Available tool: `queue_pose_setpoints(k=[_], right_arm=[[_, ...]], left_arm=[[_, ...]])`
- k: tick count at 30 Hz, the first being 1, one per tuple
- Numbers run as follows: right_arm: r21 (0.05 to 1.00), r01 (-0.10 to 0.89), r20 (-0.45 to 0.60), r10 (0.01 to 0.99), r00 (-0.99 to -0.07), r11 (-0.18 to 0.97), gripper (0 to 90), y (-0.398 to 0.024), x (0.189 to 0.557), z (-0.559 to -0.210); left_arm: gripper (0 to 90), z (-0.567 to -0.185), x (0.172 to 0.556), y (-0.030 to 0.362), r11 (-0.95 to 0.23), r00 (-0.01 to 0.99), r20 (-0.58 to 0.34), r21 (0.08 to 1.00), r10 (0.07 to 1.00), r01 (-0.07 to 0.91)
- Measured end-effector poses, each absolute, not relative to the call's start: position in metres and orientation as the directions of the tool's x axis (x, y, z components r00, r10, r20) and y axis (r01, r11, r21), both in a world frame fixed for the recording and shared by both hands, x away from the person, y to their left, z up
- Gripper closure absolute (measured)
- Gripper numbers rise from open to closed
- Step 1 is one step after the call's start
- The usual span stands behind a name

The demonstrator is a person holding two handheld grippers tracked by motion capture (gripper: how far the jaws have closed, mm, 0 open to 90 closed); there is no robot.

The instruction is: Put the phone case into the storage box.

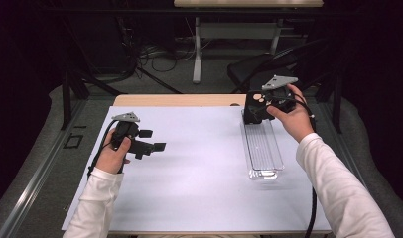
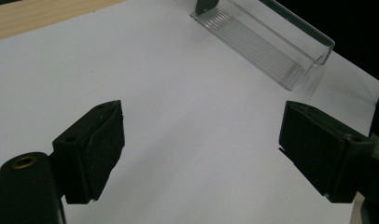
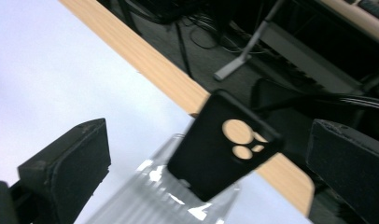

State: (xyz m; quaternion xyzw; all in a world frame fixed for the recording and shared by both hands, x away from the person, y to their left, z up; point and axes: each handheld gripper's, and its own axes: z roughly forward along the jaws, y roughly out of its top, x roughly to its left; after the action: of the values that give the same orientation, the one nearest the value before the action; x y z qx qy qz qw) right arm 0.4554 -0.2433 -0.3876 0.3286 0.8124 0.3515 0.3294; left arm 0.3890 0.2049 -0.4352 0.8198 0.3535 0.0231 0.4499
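Observation:
A black phone case [image 3: 215,149] with round camera holes stands tilted, its lower end in the far end of a long clear plastic tray [image 3: 169,196]. My right gripper [image 3: 208,133] is open, with a jaw well off to each side of the case and neither pad touching it. From above, the case [image 1: 252,110] stands at the tray's [image 1: 263,148] far end with the right gripper [image 1: 261,104] just behind it. My left gripper [image 1: 153,140] hovers open over the white mat at the left. Its jaws [image 2: 204,116] stand wide with nothing between them, and the tray [image 2: 267,37] lies beyond.
A white mat [image 1: 199,168] covers most of the wooden table [image 1: 174,100], whose bare far edge shows. Beyond it are a black chair [image 1: 254,67], floor cables and a desk leg [image 1: 197,54]. A dark drop runs along the table's right side.

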Motion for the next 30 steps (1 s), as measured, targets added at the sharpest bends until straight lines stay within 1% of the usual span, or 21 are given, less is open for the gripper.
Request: queue_pose_setpoints(k=[4, 8, 16, 26, 30], right_arm=[[0.797, 0.306, -0.277, 0.765, -0.581, 0.521, 0.0, -0.235, 0.442, -0.386], [0.815, 0.330, -0.219, 0.780, -0.586, 0.476, 0.0, -0.228, 0.431, -0.389], [0.832, 0.350, -0.146, 0.779, -0.610, 0.430, 0.0, -0.213, 0.410, -0.396], [0.855, 0.352, -0.048, 0.736, -0.675, 0.380, 0.0, -0.190, 0.382, -0.404], [0.858, 0.345, -0.037, 0.717, -0.696, 0.379, 0.0, -0.181, 0.371, -0.411]], left_arm=[[14.6, -0.434, 0.389, 0.205, -0.340, 0.750, -0.278, 0.760, 0.600, 0.554], [14.6, -0.432, 0.387, 0.204, -0.341, 0.755, -0.278, 0.763, 0.594, 0.549], [14.6, -0.430, 0.385, 0.201, -0.356, 0.768, -0.263, 0.767, 0.584, 0.533], [14.6, -0.429, 0.382, 0.198, -0.366, 0.775, -0.258, 0.767, 0.577, 0.528], [14.6, -0.428, 0.381, 0.197, -0.368, 0.779, -0.257, 0.769, 0.572, 0.523]])
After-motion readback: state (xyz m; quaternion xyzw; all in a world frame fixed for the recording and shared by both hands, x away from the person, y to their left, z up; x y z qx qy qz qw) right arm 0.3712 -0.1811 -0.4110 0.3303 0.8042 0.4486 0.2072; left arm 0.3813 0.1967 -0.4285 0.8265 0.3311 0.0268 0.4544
